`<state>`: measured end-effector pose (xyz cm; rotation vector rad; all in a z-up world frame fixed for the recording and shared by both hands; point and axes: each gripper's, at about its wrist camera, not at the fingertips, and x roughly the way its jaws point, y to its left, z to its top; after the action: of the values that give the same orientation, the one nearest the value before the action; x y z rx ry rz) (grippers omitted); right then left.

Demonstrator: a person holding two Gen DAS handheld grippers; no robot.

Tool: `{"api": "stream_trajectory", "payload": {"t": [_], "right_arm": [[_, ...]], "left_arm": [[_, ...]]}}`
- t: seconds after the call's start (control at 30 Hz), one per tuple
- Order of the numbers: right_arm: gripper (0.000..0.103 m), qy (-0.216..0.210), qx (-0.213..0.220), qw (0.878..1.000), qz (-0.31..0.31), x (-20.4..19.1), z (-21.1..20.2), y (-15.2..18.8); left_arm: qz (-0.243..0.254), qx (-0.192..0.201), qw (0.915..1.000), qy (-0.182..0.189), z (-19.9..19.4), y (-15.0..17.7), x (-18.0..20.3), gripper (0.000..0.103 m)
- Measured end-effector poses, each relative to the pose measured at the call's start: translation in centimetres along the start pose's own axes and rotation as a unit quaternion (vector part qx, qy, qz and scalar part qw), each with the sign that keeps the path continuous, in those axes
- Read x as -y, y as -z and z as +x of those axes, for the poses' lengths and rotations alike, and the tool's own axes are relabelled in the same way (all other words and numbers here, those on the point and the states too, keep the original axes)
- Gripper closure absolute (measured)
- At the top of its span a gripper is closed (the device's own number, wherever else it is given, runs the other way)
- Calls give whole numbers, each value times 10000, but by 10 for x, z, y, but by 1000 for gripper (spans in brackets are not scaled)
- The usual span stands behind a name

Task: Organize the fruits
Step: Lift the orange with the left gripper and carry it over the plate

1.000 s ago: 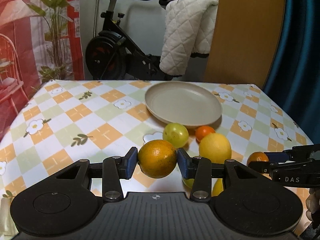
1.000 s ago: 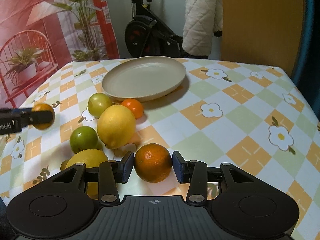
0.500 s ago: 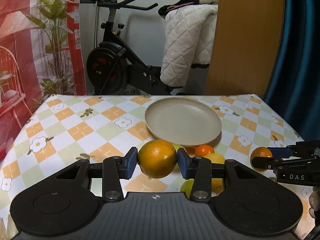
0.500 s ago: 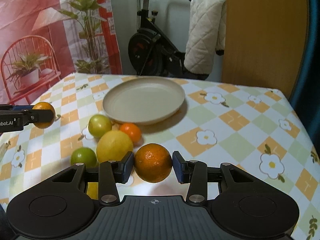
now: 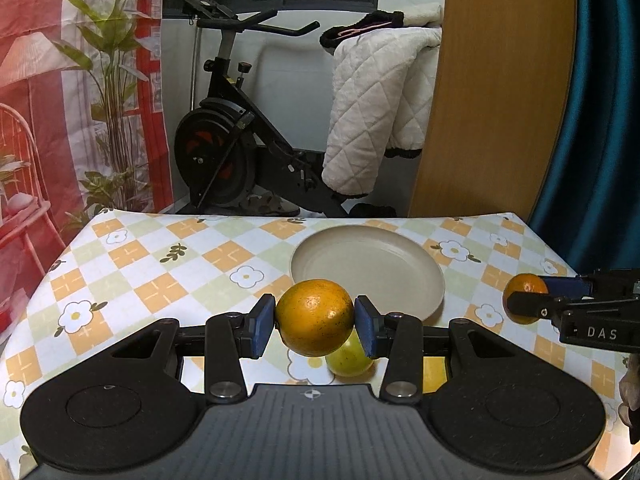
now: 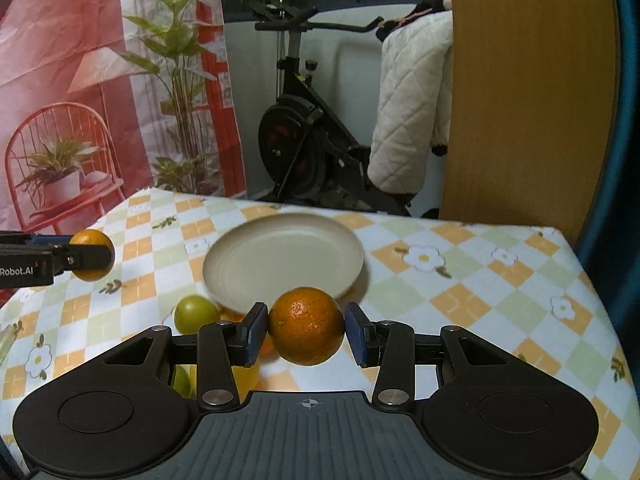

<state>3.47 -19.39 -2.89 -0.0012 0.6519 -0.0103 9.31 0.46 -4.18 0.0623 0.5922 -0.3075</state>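
Here each gripper carries 1 orange clear of the table. In the left wrist view the left gripper [image 5: 315, 324] has its blue pads pressed on either side of a yellow-orange orange [image 5: 315, 315] at the lower centre of the frame; the right gripper [image 5: 528, 300] shows at the right edge, closed on a smaller, deeper-coloured orange [image 5: 525, 285]. The right wrist view confirms that grip at its lower centre, the pads narrow on the fruit.

The beige plate [image 5: 416, 304] lies empty just above centre in both views, on the checked tablecloth [image 5: 160, 264]. Below and behind the held fruit, a green fruit [image 6: 196, 314] sits just left of the plate's near rim, and another yellowish-green one [image 5: 350, 358] peeks under the left gripper's orange. More fruit behind the fingers is mostly hidden.

The step in hand looks like carrying both oranges to the plate. To do it well:
- Keep each orange above the plate's rim until it is over the dish.
- Bring the 2 grippers in from opposite sides so the fingers do not meet.
- Lower until the fruit rests on the plate before loosening; round fruit rolls.
- Set them toward the middle, apart from each other, leaving room for the rest.
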Motion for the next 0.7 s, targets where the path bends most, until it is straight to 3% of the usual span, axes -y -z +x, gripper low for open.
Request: {"api": "stream_trajectory", "payload": {"t": [0.37, 0.7], "right_arm": [[64, -114, 98, 9999, 23, 6, 22, -14], [64, -291, -82, 9995, 16, 7, 71, -23]], "left_arm": [[-42, -52, 9999, 136, 18, -6, -4, 57], [-109, -230, 9994, 254, 61, -14, -6, 57]]}}
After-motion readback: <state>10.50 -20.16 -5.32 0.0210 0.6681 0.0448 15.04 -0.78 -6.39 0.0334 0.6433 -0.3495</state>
